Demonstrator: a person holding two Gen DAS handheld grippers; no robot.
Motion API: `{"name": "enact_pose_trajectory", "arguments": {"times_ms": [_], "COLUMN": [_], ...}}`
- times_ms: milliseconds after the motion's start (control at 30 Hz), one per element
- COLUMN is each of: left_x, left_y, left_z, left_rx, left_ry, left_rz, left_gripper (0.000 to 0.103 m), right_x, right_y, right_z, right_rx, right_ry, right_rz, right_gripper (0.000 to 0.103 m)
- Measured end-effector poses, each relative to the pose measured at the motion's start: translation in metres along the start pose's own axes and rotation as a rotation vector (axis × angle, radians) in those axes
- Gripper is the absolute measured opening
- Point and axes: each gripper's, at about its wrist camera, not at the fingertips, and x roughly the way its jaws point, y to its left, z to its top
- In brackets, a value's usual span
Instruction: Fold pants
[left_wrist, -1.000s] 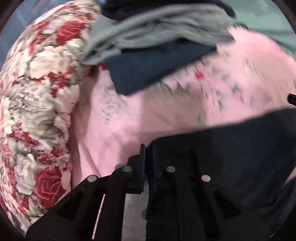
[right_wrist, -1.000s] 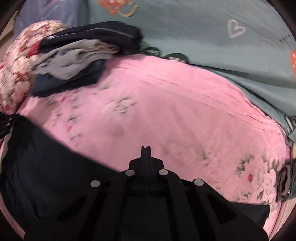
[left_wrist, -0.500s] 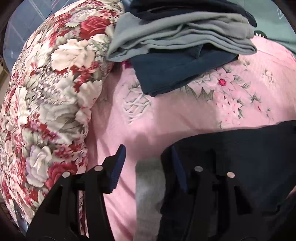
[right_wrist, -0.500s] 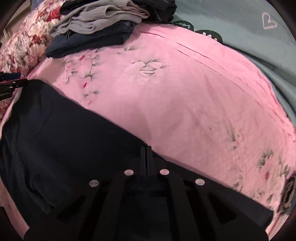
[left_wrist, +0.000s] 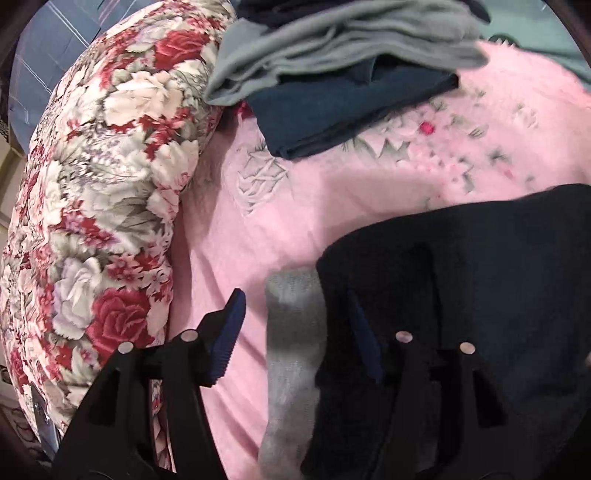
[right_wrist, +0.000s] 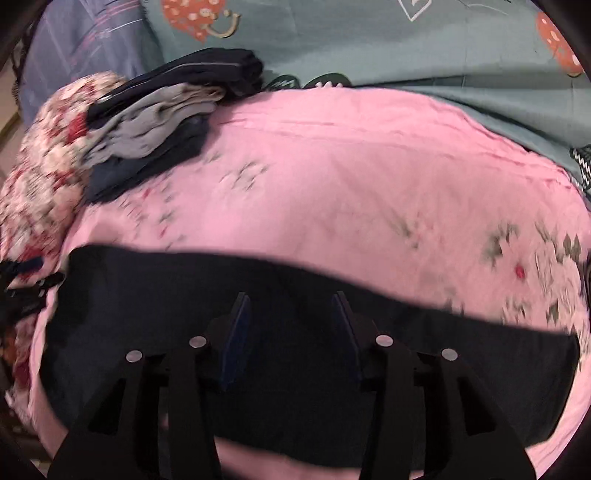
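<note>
**Two grippers open over the dark pants**

Both of your grippers have their jaws spread, pinching nothing. The pants (right_wrist: 295, 354) lie as a long dark band across the pink bedspread (right_wrist: 351, 177), on the side nearest you, well apart from the stack of folded clothes (right_wrist: 159, 133) at its far edge beside the floral pillow (left_wrist: 92, 206). Your right gripper (right_wrist: 291, 325) hovers over the band's middle; your left gripper (left_wrist: 295, 325) straddles its end, where a grey strip (left_wrist: 291, 354) shows. If you close there, I judge you may pinch bedspread with the cloth, or catch one layer only and skew the fold. Motion blur hides the creases, and the near hem runs behind the gripper bodies.
</note>
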Motion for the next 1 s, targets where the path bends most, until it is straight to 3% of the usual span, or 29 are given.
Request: {"name": "enact_pose_trajectory", "arguments": {"times_ms": [67, 133, 267, 400, 500, 567, 667, 767, 867, 933, 1000], "left_x": [-0.013, -0.026, -0.028, -0.027, -0.022, -0.014, -0.014, -0.025, -0.043, -0.06, -0.069], "left_y": [0.007, 0.014, 0.025, 0.027, 0.025, 0.021, 0.025, 0.034, 0.044, 0.046, 0.04], "left_z": [-0.009, -0.023, -0.062, -0.101, -0.117, -0.128, -0.132, -0.135, -0.136, -0.139, -0.148], "left_rx": [0.008, 0.01, -0.007, -0.015, -0.037, 0.001, 0.006, -0.003, -0.031, -0.026, -0.005], "left_ry": [-0.01, -0.008, 0.067, 0.12, 0.164, 0.174, 0.159, 0.185, 0.158, 0.135, 0.129], "left_rz": [-0.004, -0.04, -0.105, -0.12, -0.141, -0.097, -0.089, -0.073, -0.111, -0.16, -0.188], "left_gripper": [0.067, 0.067, 0.067, 0.071, 0.072, 0.076, 0.08, 0.08, 0.08, 0.08, 0.08], "right_x": [-0.021, -0.014, -0.017, -0.008, -0.007, -0.013, -0.025, -0.059, -0.087, -0.107, -0.13], "right_y": [0.001, 0.017, 0.057, 0.081, 0.075, 0.065, 0.046, 0.025, 0.002, -0.023, -0.061], "right_z": [-0.025, -0.044, -0.094, -0.121, -0.139, -0.141, -0.15, -0.158, -0.181, -0.2, -0.222], "right_rx": [-0.008, 0.008, -0.045, -0.092, -0.13, -0.085, -0.035, 0.075, 0.141, 0.205, 0.365], "right_ry": [0.011, 0.061, 0.127, 0.163, 0.146, 0.164, 0.196, 0.128, 0.1, 0.058, 0.009], "right_rz": [0.034, 0.098, 0.178, 0.151, 0.061, 0.042, -0.05, 0.0, -0.115, -0.277, -0.432], "right_gripper": [0.047, 0.047, 0.047, 0.046, 0.042, 0.041, 0.043, 0.047, 0.052, 0.052, 0.053]}}
